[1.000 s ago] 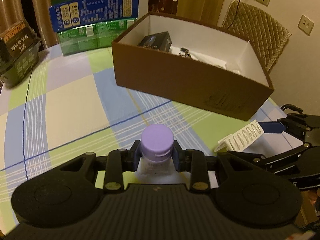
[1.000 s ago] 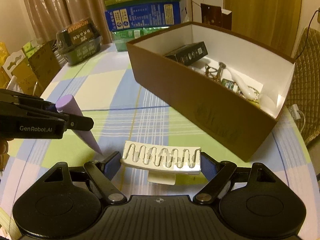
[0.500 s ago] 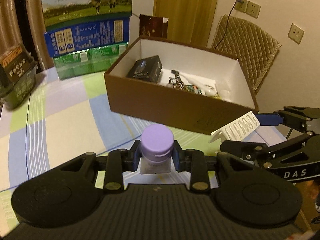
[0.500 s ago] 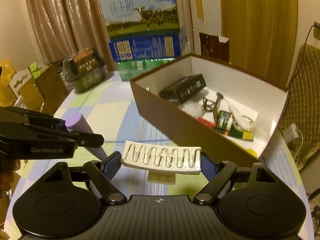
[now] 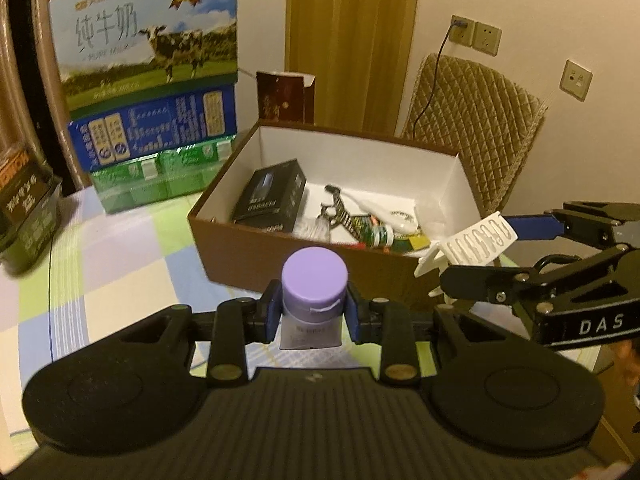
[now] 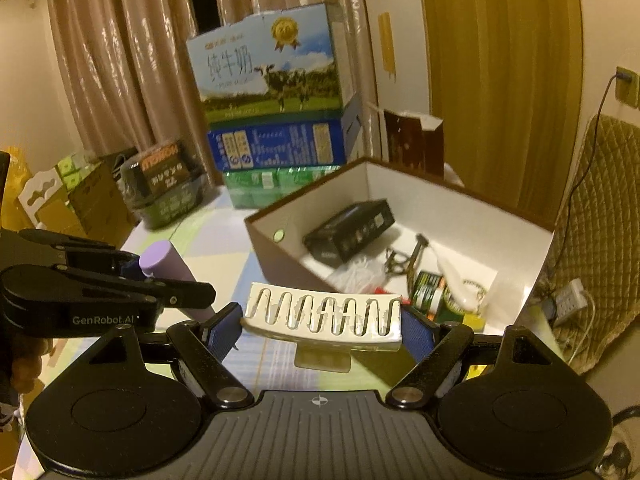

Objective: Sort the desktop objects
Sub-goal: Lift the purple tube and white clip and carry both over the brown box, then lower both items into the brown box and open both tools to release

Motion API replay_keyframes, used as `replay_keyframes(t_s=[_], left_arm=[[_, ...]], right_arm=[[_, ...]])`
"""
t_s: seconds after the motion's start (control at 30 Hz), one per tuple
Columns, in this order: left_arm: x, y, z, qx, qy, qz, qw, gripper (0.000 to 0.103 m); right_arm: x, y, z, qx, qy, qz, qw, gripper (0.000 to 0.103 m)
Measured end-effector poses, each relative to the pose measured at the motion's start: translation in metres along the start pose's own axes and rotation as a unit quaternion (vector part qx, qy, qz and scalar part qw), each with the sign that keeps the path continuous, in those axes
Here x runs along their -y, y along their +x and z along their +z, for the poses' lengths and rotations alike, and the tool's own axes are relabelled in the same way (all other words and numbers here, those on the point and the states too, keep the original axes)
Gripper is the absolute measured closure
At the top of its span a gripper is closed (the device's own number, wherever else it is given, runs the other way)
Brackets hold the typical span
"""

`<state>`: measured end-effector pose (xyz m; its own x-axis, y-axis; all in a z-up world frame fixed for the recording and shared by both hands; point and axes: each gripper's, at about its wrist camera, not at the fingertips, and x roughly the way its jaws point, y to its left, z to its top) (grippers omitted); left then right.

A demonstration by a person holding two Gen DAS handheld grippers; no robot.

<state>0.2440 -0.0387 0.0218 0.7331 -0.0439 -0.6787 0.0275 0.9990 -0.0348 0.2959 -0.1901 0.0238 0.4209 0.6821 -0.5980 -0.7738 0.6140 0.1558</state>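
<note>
Left claw [image 5: 314, 314] clamped on a purple-capped tube [image 5: 313, 280], cap toward the lens, blue pads pressing both sides. Tube clear of the checked surface [image 5: 120, 280], just near of the brown box [image 5: 280, 256].

Right claw [image 6: 322, 330] gripping a white hair clip [image 6: 324, 314] by its two ends, jaws set wide (the clip fills the gap). Clip also off the surface, at the box's near wall.

Box open-topped, white inside: black carton [image 5: 270, 196], small green can [image 6: 430, 290], assorted oddments. Milk cartons [image 5: 148, 80] stacked far left.
</note>
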Motion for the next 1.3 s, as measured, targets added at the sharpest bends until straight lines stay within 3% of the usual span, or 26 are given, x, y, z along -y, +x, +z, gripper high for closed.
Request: replay_keyframes(t_s=[0.63,0.93,1.3], left_arm=[[0.012,0.05,0.068,0.026,0.017,-0.013,0.9994,0.076],[0.014,0.101,0.097,0.011,0.017,-0.018,0.9996,0.076],[0.025,0.162,0.106,-0.027,0.016,-0.028,0.9991,0.076]], right_arm=[[0.071,0.026,0.05,0.034,0.004,-0.061,0.998,0.023],[0.108,0.063,0.06,0.013,0.022,-0.081,0.996,0.023],[0.135,0.1,0.062,-0.012,0.039,-0.082,0.996,0.023]])
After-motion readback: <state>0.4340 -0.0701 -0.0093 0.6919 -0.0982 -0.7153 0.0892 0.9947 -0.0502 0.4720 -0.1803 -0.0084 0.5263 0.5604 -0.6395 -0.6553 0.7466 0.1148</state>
